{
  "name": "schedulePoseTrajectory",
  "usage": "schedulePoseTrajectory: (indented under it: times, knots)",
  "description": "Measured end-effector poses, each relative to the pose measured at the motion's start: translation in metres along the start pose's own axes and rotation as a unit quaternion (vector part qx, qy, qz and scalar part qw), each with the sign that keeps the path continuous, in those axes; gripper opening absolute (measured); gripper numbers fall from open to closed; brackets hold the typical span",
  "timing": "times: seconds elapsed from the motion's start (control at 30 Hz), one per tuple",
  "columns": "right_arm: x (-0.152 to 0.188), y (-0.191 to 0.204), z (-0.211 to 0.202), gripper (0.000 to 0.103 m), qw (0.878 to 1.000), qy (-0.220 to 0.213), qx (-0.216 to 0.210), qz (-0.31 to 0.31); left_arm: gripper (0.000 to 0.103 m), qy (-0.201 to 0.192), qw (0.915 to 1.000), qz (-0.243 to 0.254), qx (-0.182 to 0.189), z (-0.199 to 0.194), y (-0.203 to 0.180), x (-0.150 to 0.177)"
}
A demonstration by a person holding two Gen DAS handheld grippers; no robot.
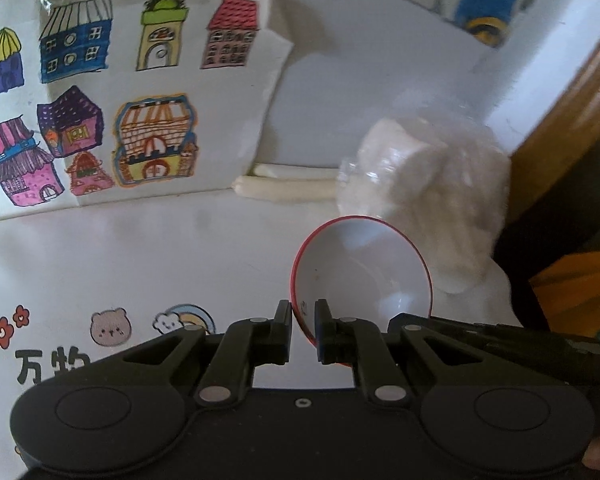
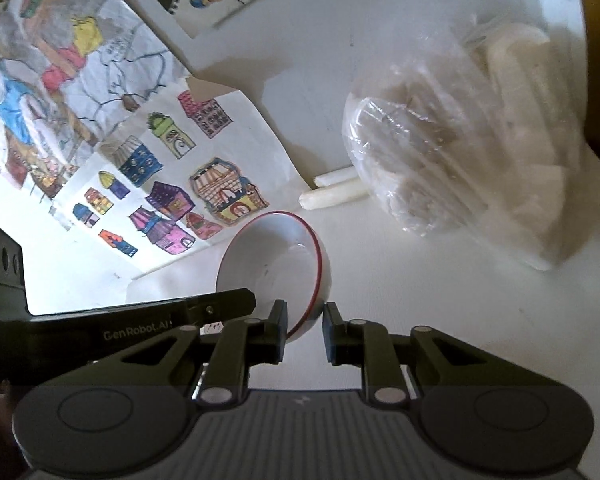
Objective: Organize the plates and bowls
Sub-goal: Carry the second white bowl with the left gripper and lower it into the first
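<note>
the bowl [image 1: 360, 276], white with a thin red rim, is tilted up on its edge over the white table [image 1: 140, 264], and both tools have hold of its rim from the near side. the left gripper [image 1: 303, 320] has its fingers closed onto the near left part of the rim, the red edge pinched between the pads. in the right wrist view the right gripper [image 2: 306, 322] straddles the bowl's near right rim with its fingers slightly apart; whether the pads press the wall or only sit beside it, i cannot tell

the main risk is the thin, smooth rim slipping out of the pads. with the bowl so steeply tilted, a small twist of either hand could let it pivot and drop onto the table. two grips on one rim could also fight each other: if the hands move at different rates, one pinch may be dragged off

just beyond the bowl on the right sits a clear plastic bag [image 1: 432, 184] of pale pieces, with two white sticks [image 1: 284, 188] beside it; swinging the bowl far or right could knock them. the coloured drawing of houses [image 1: 112, 92] lies to the far left, well apart
</note>
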State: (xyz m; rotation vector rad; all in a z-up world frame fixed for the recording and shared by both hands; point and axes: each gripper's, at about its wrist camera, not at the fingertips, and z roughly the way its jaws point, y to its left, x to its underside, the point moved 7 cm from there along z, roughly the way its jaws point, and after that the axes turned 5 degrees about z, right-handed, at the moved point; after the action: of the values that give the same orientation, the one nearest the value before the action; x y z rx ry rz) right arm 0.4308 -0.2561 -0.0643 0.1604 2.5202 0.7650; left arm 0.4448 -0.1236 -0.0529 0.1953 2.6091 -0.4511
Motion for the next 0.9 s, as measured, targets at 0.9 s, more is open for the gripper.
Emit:
schedulePoseTrajectory:
  times: [0.9]
  knots:
    - [0.076, -0.003, -0.058, 0.022, 0.999, 0.026, 0.040, 0.012, 0.013, 0.045, 0.9965, 0.038, 0.058, -0.024, -0.031, 0.076]
